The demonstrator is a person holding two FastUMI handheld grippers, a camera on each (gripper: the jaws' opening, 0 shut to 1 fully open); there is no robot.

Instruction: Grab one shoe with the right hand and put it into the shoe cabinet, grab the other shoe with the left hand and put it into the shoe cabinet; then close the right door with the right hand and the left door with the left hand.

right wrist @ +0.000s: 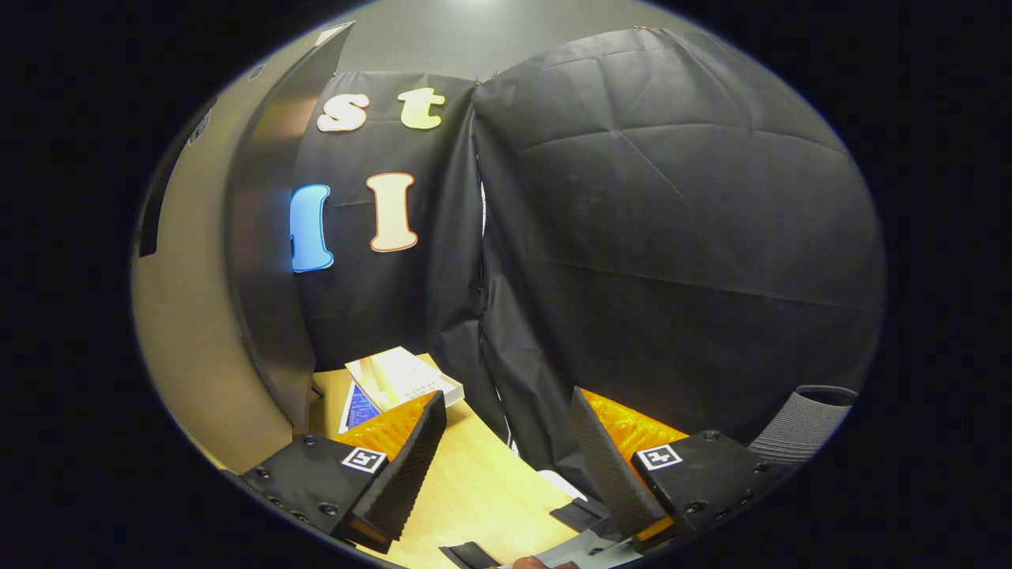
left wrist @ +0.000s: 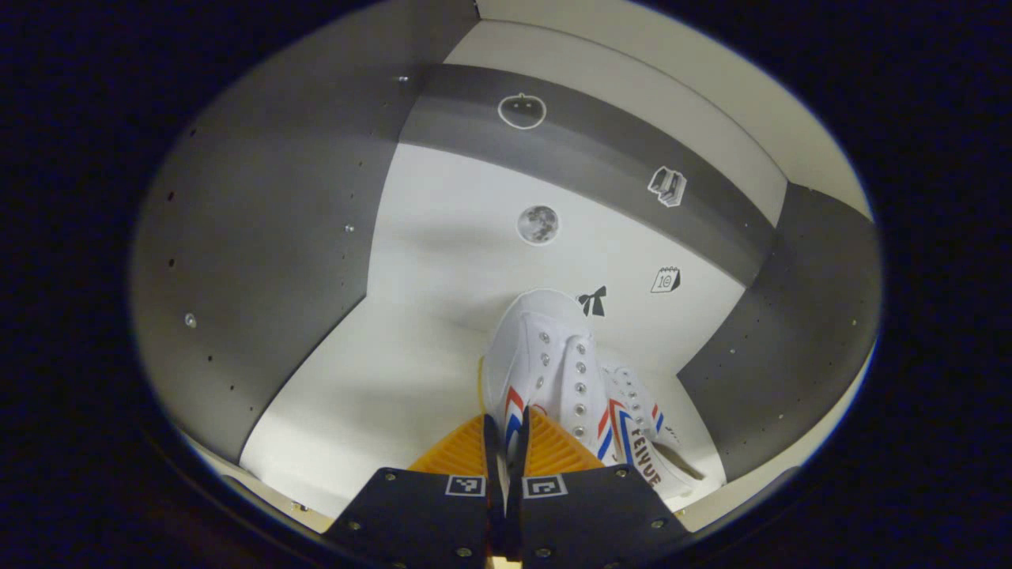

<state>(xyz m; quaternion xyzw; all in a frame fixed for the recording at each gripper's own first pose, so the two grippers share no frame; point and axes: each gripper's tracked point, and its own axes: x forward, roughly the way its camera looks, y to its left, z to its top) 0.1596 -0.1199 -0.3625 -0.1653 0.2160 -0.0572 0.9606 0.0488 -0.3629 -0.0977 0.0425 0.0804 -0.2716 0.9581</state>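
Left gripper (left wrist: pixel 506 450): fingers nearly together, pinching heel of white canvas lace-up shoe with red-blue stripes (left wrist: pixel 545 371); long axis straight ahead, toe toward cabinet's back wall. Matching second shoe (left wrist: pixel 640 435): touching, toward shelf's right edge. Right gripper (right wrist: pixel 506 458): wide open, empty, outside beside grey cabinet door (right wrist: pixel 269 261).

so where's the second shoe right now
In the left gripper view it sits inside the cabinet, gripped by the left hand-held gripper: the held shoe stands just left of the first shoe, below the bow sticker.
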